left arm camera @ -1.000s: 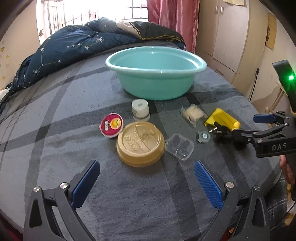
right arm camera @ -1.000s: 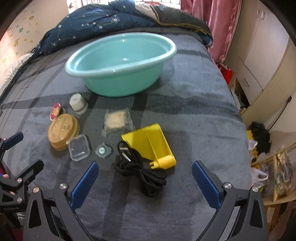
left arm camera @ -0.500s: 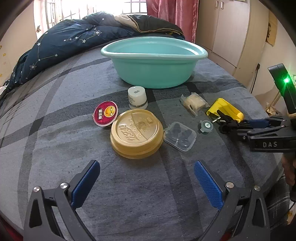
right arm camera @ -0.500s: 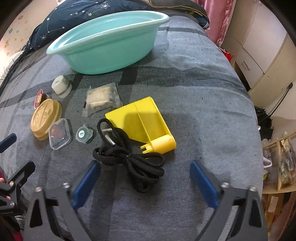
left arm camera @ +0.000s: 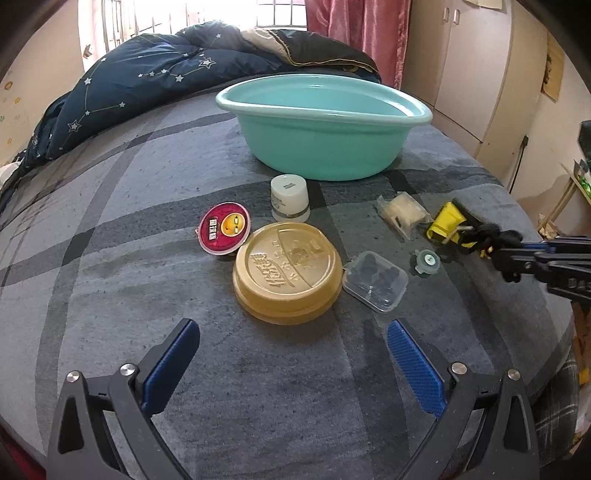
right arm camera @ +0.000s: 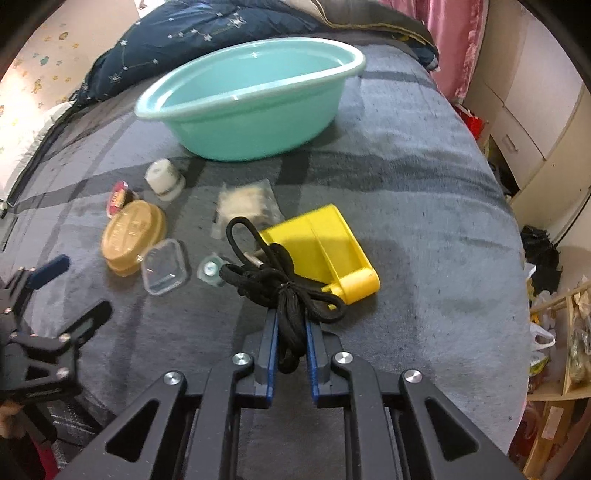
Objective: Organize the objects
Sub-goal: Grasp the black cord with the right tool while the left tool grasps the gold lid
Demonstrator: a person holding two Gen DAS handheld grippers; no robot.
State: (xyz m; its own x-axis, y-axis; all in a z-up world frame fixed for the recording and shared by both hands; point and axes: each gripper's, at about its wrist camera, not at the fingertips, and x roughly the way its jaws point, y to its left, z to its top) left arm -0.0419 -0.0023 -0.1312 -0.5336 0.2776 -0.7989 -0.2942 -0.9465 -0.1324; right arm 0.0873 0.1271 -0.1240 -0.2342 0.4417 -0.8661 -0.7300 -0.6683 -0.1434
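Both blue pads of the right gripper (right arm camera: 290, 345) pinch the black cord bundle (right arm camera: 280, 280), which runs lengthwise away toward the teal basin (right arm camera: 258, 122) (partly over the yellow holder (right arm camera: 325, 247)). Left gripper (left arm camera: 291, 354) hangs wide apart before the gold lid (left arm camera: 288, 273).

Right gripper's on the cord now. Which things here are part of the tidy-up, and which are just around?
Job: black cord in right gripper; teal basin; yellow holder; gold lid; clear case; white jar.
Around: blue duvet; pink curtain.
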